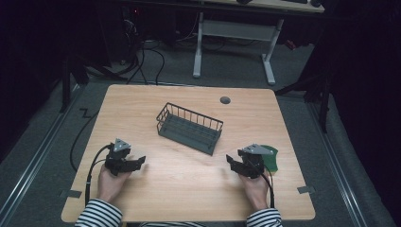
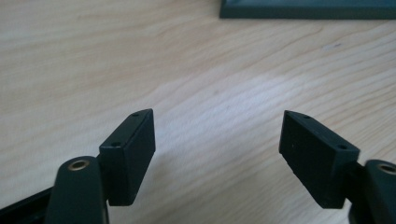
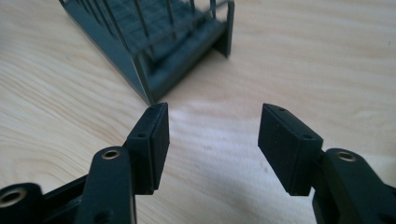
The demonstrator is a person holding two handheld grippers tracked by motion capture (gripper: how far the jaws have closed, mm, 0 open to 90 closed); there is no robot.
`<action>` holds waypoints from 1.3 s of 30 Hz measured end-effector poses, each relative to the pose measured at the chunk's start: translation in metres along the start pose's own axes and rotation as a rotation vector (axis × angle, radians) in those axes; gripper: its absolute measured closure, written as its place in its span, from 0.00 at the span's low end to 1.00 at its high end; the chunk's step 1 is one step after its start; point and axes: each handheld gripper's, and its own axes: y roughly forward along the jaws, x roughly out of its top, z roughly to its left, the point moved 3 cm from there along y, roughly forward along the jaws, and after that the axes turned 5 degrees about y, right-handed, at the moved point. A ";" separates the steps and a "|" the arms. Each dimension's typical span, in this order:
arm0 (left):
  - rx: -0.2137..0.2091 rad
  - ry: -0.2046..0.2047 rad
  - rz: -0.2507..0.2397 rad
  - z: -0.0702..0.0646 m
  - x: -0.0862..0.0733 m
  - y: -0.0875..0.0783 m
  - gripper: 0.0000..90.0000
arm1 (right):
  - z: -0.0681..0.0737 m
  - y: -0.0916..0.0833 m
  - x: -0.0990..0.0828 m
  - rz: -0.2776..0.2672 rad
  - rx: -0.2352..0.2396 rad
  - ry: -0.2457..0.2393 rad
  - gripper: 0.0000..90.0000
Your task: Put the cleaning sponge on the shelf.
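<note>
The dark wire basket (image 1: 190,128) lies near the middle of the wooden table (image 1: 189,189), slightly toward the far edge. Its long axis runs on a slant, from the far-left end down to the near-right end, with the railed back wall on the far side and the open front facing the near edge. Nothing lies inside it that can be made out.

The left hand-held gripper (image 1: 139,161) rests near the near-left corner, pointing right toward the centre, its jaws spread with bare wood between them. The right hand-held gripper (image 1: 230,160) sits near the near-right corner, pointing left at the basket's near-right end, jaws apart around nothing. A green flat piece (image 1: 271,160) lies just beside it, toward the right edge. A grey round cap (image 1: 225,100) sits near the far edge. Clear tabletop separates both grippers from the basket.
</note>
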 end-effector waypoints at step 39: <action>-0.040 -0.100 -0.118 0.018 0.136 0.030 0.59 | -0.004 0.053 0.121 0.054 0.046 0.066 0.74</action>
